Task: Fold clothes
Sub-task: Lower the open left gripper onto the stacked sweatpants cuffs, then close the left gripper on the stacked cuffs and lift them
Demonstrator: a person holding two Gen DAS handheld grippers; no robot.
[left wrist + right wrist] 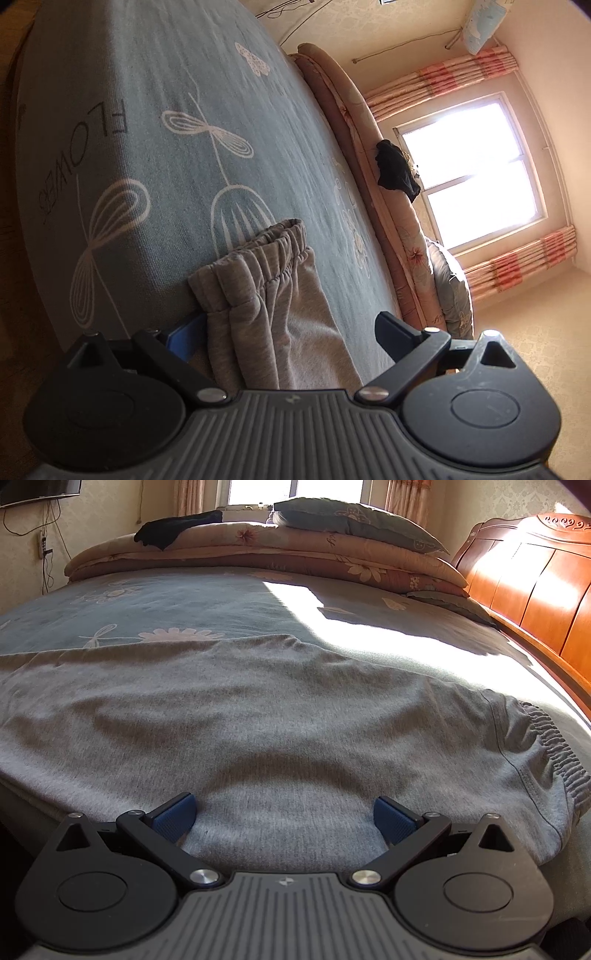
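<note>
Grey sweatpants (258, 720) lie spread flat across the blue-grey flowered bed sheet (147, 602), with the gathered elastic waistband (554, 746) at the right, near the bed's edge. My right gripper (284, 818) is open, its blue pads resting low on the near edge of the fabric. In the left wrist view, which is tilted sideways, a gathered elastic end of the grey sweatpants (258, 280) lies at the sheet's (166, 92) edge. My left gripper (288, 332) stands open around that end; the fabric lies against the left blue pad (184, 334) and clear of the right one.
A folded floral quilt (258, 550) with a pillow (351, 520) and a black garment (173, 530) lies along the far side of the bed. A wooden headboard (535, 583) runs along the right. A bright window (469, 170) and curtains are beyond.
</note>
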